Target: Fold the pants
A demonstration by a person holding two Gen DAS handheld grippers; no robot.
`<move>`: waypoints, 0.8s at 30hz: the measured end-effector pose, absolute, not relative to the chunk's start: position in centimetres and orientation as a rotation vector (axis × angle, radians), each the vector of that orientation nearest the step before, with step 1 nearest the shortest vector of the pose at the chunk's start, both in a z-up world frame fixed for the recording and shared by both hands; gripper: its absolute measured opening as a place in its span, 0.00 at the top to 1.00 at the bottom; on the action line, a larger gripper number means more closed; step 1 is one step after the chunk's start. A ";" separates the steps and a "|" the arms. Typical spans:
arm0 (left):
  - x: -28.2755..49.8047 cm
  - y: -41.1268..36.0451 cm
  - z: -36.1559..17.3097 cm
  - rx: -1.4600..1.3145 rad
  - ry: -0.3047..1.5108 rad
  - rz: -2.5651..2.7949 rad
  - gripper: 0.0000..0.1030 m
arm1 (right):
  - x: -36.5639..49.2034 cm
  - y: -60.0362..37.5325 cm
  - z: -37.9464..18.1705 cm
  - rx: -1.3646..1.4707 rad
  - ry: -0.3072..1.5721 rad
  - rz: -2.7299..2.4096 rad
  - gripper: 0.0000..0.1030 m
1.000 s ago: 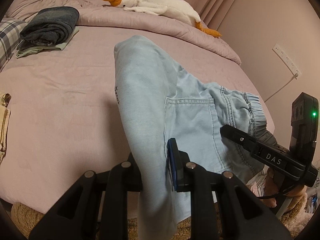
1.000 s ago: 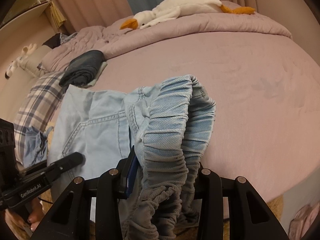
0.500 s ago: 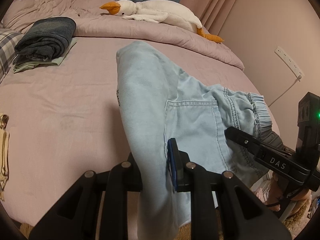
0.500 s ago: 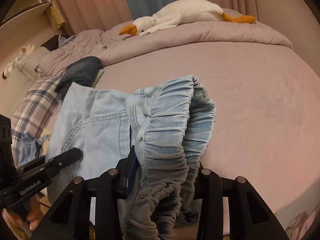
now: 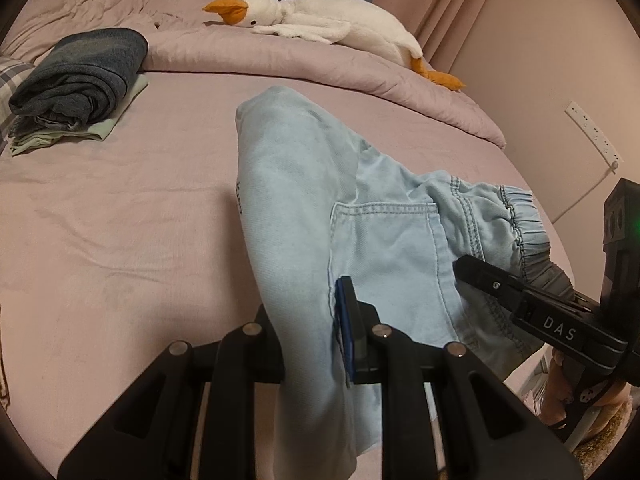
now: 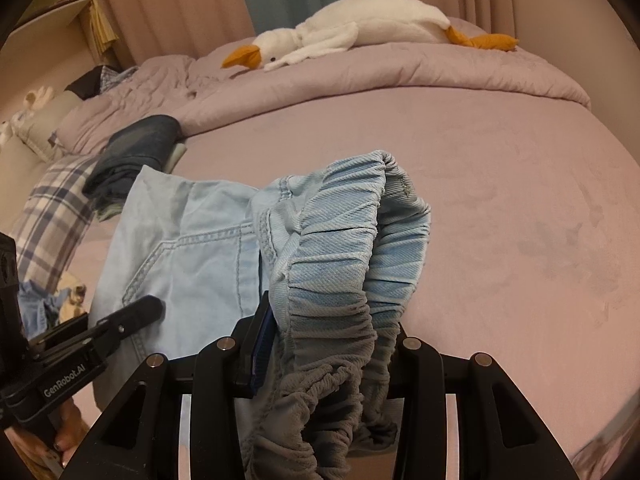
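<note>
- Left wrist view: left gripper (image 5: pixel 310 344) pinches a fold of the light-blue pants (image 5: pixel 304 208) at lower centre; cloth runs up toward frame centre over the pink bed (image 5: pixel 120 220). Step, as I judge: carrying pants out over the bed to lay flat.
- Right wrist view: right gripper (image 6: pixel 332 356) clamps the bunched elastic waistband (image 6: pixel 352 248), jaws partly spread by its bulk. Next move needs both ends lowered together, kept taut.

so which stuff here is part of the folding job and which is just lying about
In the job: pants, left gripper, right gripper, both shut on them.
Lying about: goose toy, folded clothes, plaid pillow, duvet.
</note>
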State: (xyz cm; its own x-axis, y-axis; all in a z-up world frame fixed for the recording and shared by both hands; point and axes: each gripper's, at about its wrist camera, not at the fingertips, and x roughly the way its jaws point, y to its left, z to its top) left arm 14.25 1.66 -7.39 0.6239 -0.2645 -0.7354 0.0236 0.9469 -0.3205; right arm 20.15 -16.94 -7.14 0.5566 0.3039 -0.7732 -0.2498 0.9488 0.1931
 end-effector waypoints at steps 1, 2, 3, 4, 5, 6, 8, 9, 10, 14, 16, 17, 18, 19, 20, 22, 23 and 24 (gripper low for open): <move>14.6 1.7 -7.7 -0.296 0.889 -0.164 0.81 | 20.4 -16.9 -7.3 0.062 0.928 0.325 0.59; 14.9 1.8 -8.1 -0.299 0.898 -0.158 0.81 | 20.7 -16.7 -7.6 0.064 0.936 0.323 0.59; 15.2 1.9 -8.5 -0.302 0.907 -0.153 0.81 | 21.0 -16.6 -7.9 0.063 0.943 0.324 0.59; 15.5 2.0 -8.9 -0.304 0.918 -0.146 0.81 | 21.3 -16.5 -8.1 0.062 0.949 0.325 0.59; 15.7 2.0 -9.2 -0.305 0.924 -0.142 0.81 | 21.5 -16.4 -8.4 0.059 0.958 0.325 0.59; 15.9 2.0 -9.5 -0.304 0.930 -0.138 0.81 | 21.8 -16.2 -8.7 0.056 0.966 0.325 0.59; 16.3 2.1 -10.1 -0.300 0.941 -0.128 0.81 | 22.4 -16.0 -9.3 0.050 0.983 0.325 0.59; 16.4 2.1 -10.4 -0.297 0.945 -0.125 0.81 | 22.6 -15.9 -9.6 0.049 0.992 0.325 0.59; 16.6 2.1 -10.6 -0.295 0.950 -0.122 0.81 | 23.0 -15.8 -9.9 0.050 1.001 0.326 0.59; 17.1 2.3 -12.0 -0.295 0.977 -0.112 0.80 | 23.7 -15.8 -11.1 0.055 1.035 0.316 0.59; 17.2 2.4 -12.4 -0.297 0.980 -0.110 0.79 | 23.8 -15.9 -11.5 0.057 1.043 0.315 0.59; 17.4 2.5 -12.5 -0.299 0.985 -0.108 0.78 | 23.9 -16.0 -11.5 0.058 1.045 0.314 0.59; 17.4 2.6 -12.7 -0.302 0.991 -0.104 0.76 | 23.9 -16.1 -11.6 0.061 1.049 0.313 0.58; 17.5 2.6 -12.8 -0.304 0.997 -0.099 0.75 | 24.0 -16.1 -11.7 0.062 1.054 0.309 0.58; 17.5 2.7 -13.0 -0.305 0.999 -0.093 0.73 | 24.0 -16.1 -11.9 0.061 1.060 0.304 0.57; 17.4 2.7 -13.2 -0.299 0.997 -0.081 0.68 | 24.1 -16.1 -12.2 0.060 1.071 0.293 0.54; 17.3 2.7 -13.4 -0.290 0.998 -0.067 0.61 | 24.0 -16.2 -12.3 0.060 1.072 0.289 0.53; 17.1 2.7 -13.5 -0.284 1.002 -0.053 0.48 | 24.0 -16.2 -12.4 0.059 1.072 0.284 0.50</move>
State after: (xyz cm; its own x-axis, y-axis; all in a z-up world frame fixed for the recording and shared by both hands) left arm 17.13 2.69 -13.54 0.5402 -0.1738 -0.8234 -0.0855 0.9620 -0.2592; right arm 23.99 -16.22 -12.41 0.4460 0.2576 -0.8572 -0.2004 0.9621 0.1848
